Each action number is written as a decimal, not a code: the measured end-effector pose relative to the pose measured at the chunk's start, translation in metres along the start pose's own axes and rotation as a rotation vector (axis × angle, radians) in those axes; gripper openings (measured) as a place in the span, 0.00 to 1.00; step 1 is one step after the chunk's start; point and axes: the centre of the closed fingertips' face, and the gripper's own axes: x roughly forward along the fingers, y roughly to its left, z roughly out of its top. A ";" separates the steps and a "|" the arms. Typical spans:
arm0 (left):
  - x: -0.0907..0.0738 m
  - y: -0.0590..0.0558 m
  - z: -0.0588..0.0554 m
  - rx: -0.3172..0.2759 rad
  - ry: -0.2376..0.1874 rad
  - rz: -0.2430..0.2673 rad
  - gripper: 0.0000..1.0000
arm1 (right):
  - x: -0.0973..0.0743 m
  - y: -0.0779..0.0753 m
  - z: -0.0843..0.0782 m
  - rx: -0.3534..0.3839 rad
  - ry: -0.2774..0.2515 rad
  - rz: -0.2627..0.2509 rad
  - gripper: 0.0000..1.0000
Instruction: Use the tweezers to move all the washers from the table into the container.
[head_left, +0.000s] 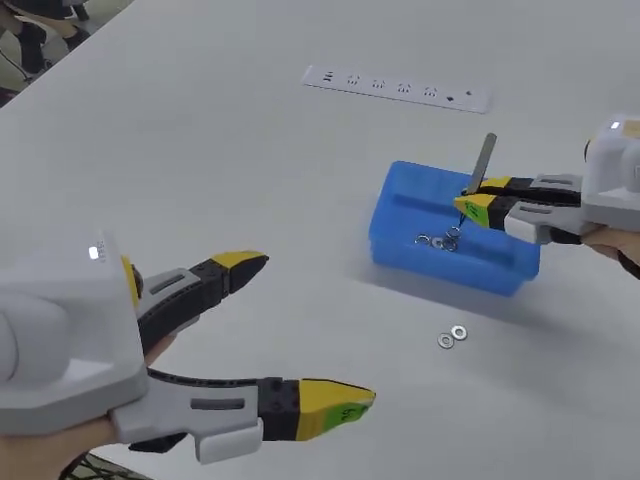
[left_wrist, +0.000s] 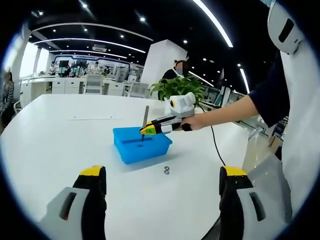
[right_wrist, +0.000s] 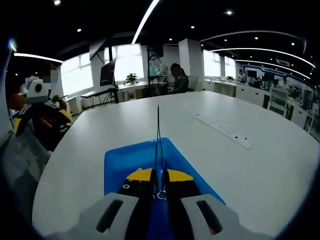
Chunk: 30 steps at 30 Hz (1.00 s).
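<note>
Two loose washers (head_left: 459, 332): lie side by side on the white table (head_left: 200, 150), just in front of the container (head_left: 470, 272), on the person's side of its front wall. They are touching or nearly so.
Container: blue, shallow, rectangular and open-topped. It sits flat on the table.
Cluster of washers (head_left: 437, 241): small metal rings on the container's floor, close to its front wall. The exact count cannot be told.
Tweezers (head_left: 485, 160): grey and steeply tilted. The blunt end stands up above the container, and the tips point down inside it, at or just above the cluster. Whether the tips hold a washer cannot be told.
Right gripper (head_left: 470, 208): reaches over the container from its right side. Its yellow-tipped jaws are pressed together on the tweezers partway along their length. The right gripper view shows the tweezers (right_wrist: 158, 145) running straight up between the two closed jaws, with the container's blue floor beneath.
Left gripper (head_left: 318, 328): well apart from the container, to its left and nearer the person. The jaws are spread wide with nothing between them. Whether it touches the table cannot be told.
Power strip (head_left: 397, 88): white, lying flat on the table beyond the container's far side, well apart from it.
Potted plant (left_wrist: 175, 87): seen in the left gripper view, behind the container and off the table.
</note>
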 end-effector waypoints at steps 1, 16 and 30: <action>0.001 0.001 0.001 0.002 -0.001 0.001 0.99 | 0.000 0.001 0.000 -0.004 0.001 0.002 0.09; 0.056 0.025 0.041 -0.004 -0.091 0.015 0.87 | -0.003 0.023 0.004 -0.102 0.024 0.075 0.08; 0.145 0.009 0.084 0.262 -0.048 -0.243 0.56 | -0.017 0.041 0.008 -0.186 0.035 0.185 0.08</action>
